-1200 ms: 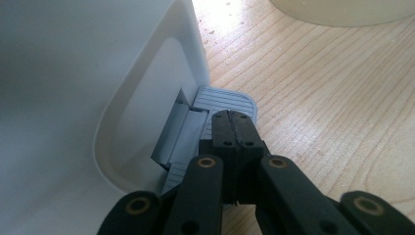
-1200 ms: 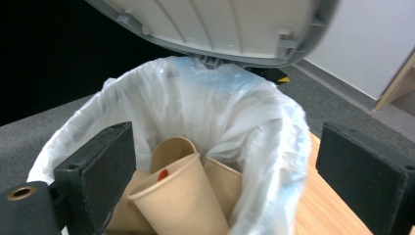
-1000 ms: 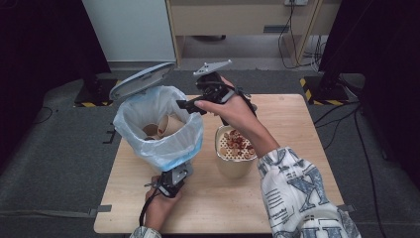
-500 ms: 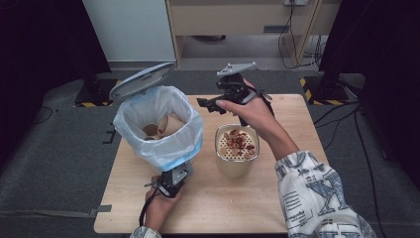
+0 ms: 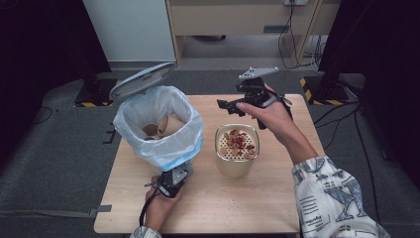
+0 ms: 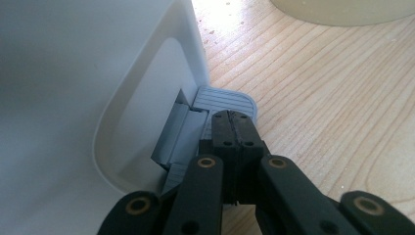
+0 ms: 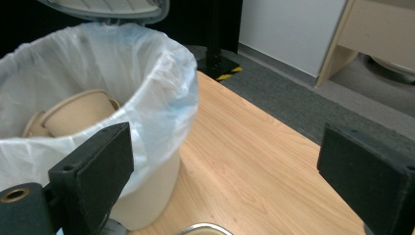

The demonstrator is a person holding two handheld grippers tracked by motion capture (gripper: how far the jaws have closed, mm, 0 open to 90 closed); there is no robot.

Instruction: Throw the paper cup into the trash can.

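Observation:
A white pedal bin (image 5: pixel 163 148) with a pale liner stands at the table's left, its grey lid (image 5: pixel 142 79) raised. Paper cups (image 5: pixel 163 126) lie inside it. My left gripper (image 5: pixel 174 179) is at the bin's foot, shut, its tips (image 6: pixel 234 117) resting on the ribbed grey pedal (image 6: pixel 226 99). Right of the bin sits a beige container (image 5: pixel 236 148) with brown and red food. Beyond that container the right gripper (image 5: pixel 225 104) hovers open with nothing between its jaws. In the right gripper view (image 7: pixel 225 161) it points toward the bin (image 7: pixel 147 191) and the cups (image 7: pixel 78 115).
The wooden table (image 5: pixel 277 208) has bare room on its right half and along the front edge. Grey floor surrounds it, with a white cabinet and a wooden desk at the back, and cables on the floor at right.
The right hand has drawn its open gripper rightward, from beside the bin's rim to behind the food container. The left gripper stayed on the pedal and the lid stayed up.

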